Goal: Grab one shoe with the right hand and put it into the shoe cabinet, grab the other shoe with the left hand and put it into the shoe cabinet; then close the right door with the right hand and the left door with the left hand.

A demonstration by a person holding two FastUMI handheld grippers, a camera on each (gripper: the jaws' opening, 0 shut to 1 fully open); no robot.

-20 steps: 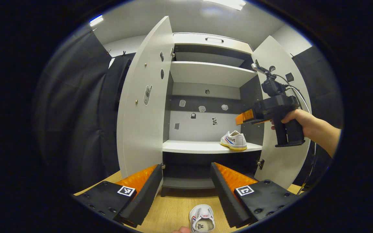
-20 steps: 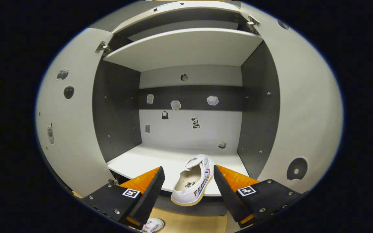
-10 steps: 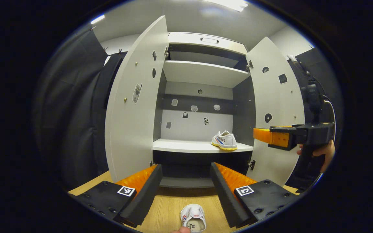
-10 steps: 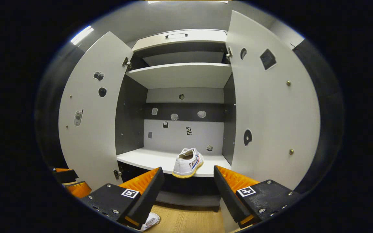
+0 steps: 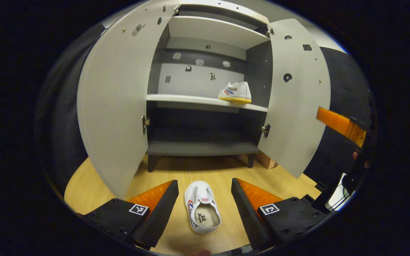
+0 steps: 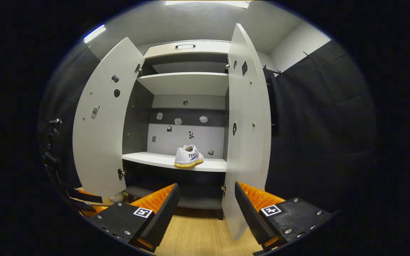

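Observation:
One white shoe [image 5: 235, 92] [image 6: 188, 156] with red and blue stripes rests on the cabinet's middle shelf [image 5: 183, 99] [image 6: 148, 159], toward its right side. The other white shoe [image 5: 201, 207] lies on the wooden floor [image 5: 176, 174], opening up. My left gripper [image 5: 202, 206] is open, tilted down over it, a finger on each side and apart from it. My right gripper [image 6: 205, 209] is open and holds nothing, back from the cabinet; one of its fingers [image 5: 338, 122] pokes in at the right edge of the left gripper view. Both cabinet doors [image 5: 116, 106] [image 5: 294, 96] stand open.
The right door [image 6: 246, 131] stands edge-on just ahead of my right gripper. A lower shelf [image 5: 201, 147] sits under the middle one, an upper shelf [image 6: 187, 82] above. A small wooden block [image 5: 266, 160] lies by the cabinet's right foot. Black cloth hangs on both sides.
My left gripper has tipped down and come over the floor shoe. My right gripper has drawn back and to the right, away from the shelf where the first shoe stays.

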